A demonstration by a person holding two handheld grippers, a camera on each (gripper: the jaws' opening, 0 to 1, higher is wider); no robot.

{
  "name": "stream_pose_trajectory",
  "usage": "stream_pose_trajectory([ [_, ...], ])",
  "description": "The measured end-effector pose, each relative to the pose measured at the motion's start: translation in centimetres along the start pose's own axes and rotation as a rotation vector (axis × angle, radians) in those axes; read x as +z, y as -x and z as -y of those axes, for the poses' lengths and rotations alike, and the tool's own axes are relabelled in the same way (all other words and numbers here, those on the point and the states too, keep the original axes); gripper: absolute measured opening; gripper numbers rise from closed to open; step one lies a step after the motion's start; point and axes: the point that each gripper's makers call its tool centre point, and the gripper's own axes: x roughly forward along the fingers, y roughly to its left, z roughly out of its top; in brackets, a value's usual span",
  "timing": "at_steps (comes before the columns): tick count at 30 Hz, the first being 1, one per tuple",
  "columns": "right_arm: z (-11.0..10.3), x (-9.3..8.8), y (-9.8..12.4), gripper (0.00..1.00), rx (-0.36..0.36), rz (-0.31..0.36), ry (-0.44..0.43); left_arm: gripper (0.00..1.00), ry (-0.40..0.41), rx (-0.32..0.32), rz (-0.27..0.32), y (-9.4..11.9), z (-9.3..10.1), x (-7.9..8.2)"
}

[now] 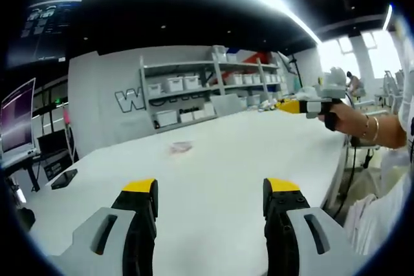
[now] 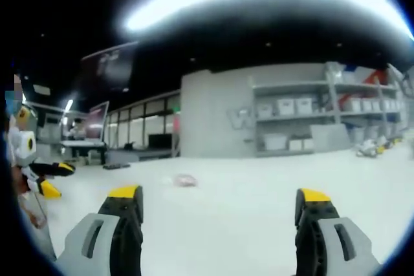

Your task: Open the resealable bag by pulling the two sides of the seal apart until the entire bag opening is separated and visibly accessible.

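A small resealable bag (image 1: pixel 180 148) lay flat on a wide white table (image 1: pixel 226 159), out toward the middle of the surface and well ahead of both grippers. In the left gripper view it appeared as a pale, pinkish patch; in the right gripper view the same bag (image 2: pixel 185 180) sat low and slightly left of centre. It was too small and blurred to make out the seal, which edge held the opening, or which way its long axis ran (it looked a little wider than deep, but that is only a guess).

The left gripper (image 1: pixel 210 192) hovered above the near table edge with its yellow-tipped jaws spread wide and nothing between them. The right gripper (image 2: pixel 220 201) was likewise held clear of the table, jaws wide apart and empty. From the left gripper view the right gripper could also be seen off to the right, held in a person's hand (image 1: pixel 349 117).

Judging by this, the task was at its very start: the bag lay untouched and apparently closed. The next move would call for bringing both grippers forward to the bag, finding the sealed edge, and having each pinch one side of it.

Behind the table stood shelving (image 1: pixel 213 85) holding white bins, against a grey wall.
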Motion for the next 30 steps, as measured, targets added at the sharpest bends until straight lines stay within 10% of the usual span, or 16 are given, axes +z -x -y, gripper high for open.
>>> stream_pose_trajectory([
  [30,3.9,0.5,4.1,0.99,-0.082,0.036,0.012,0.64,0.003,0.089,-0.004,1.0,-2.0,-0.6],
])
